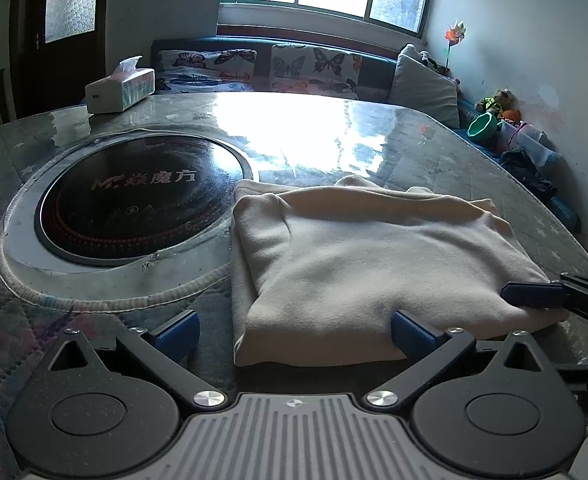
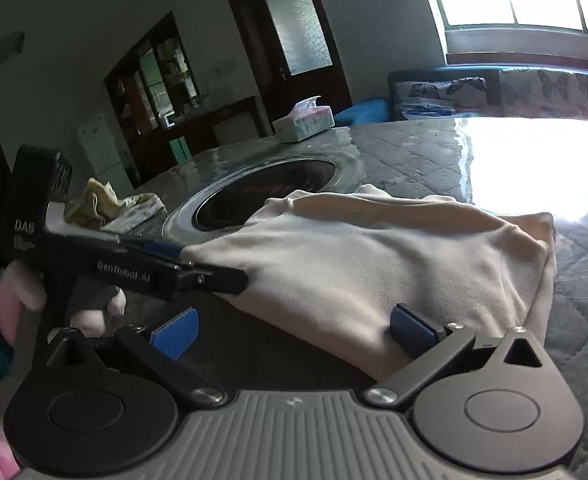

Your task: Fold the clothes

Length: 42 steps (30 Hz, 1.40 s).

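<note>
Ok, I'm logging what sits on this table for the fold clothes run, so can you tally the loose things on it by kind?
Folded cream fabric garment: 1
White rectangular tissue box: 1
Crumpled yellowish patterned cloth: 1
Total: 3
The round black induction cooktop is built into the table, so it is not counted.

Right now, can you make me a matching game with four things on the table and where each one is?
Things:
1. tissue box
2. cream garment
3. black round cooktop
4. crumpled cloth

Places:
A. folded, on the near side of the table, with both open tools at its edge
B. set into the middle of the table
C. at the table's far edge, toward the door
D. at the table's left edge, seen only in the right wrist view

Pairs: 1-C, 2-A, 3-B, 4-D
</note>
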Tool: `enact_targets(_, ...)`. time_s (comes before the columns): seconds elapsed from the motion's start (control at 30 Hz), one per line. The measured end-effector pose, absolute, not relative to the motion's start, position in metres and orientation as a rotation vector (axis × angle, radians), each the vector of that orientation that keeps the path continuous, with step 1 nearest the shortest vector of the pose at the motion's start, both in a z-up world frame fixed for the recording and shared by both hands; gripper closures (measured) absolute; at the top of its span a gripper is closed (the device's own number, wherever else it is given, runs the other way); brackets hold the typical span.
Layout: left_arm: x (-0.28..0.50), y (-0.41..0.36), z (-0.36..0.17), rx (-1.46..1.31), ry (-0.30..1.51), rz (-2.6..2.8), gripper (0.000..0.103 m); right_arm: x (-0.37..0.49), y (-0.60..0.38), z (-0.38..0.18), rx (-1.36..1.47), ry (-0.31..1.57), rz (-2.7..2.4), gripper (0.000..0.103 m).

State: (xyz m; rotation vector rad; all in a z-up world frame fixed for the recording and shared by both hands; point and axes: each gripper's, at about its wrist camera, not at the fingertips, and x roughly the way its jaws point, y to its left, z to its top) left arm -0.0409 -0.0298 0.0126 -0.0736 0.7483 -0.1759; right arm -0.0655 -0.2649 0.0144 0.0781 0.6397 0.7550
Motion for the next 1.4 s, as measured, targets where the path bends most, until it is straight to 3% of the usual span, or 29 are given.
enact_targets(0.57,-0.044,-0.064,0.049,-0.057,0.656,-0.352,0.001,-0.078,-0.293,0.015,0.1,0.636,0.696,0.0)
enact_targets(0.63,-0.039,-0.073,0.046,-0.046,0.657,-0.381,0.009,-0.079,-0.292,0.014,0.093,0.634,0.696,0.0)
enact_targets(0.8,-0.028,-0.091,0.026,-0.008,0.677,-0.431,0.043,-0.08,-0.292,0.014,0.081,0.63,0.7,0.0)
enact_targets(0.83,-0.028,-0.091,0.023,-0.007,0.678,-0.429,0.046,-0.08,-0.292,0.014,0.08,0.631,0.7,0.0)
enact_targets(1.1,-0.04,-0.093,0.007,0.086,0.58,-0.433,0.044,-0.081,-0.29,0.012,0.058,0.621,0.706,0.0)
enact_targets(1.4,-0.042,-0.063,0.02,-0.005,0.573,-0.355,0.041,-0.081,-0.289,0.015,0.057,0.62,0.704,0.0)
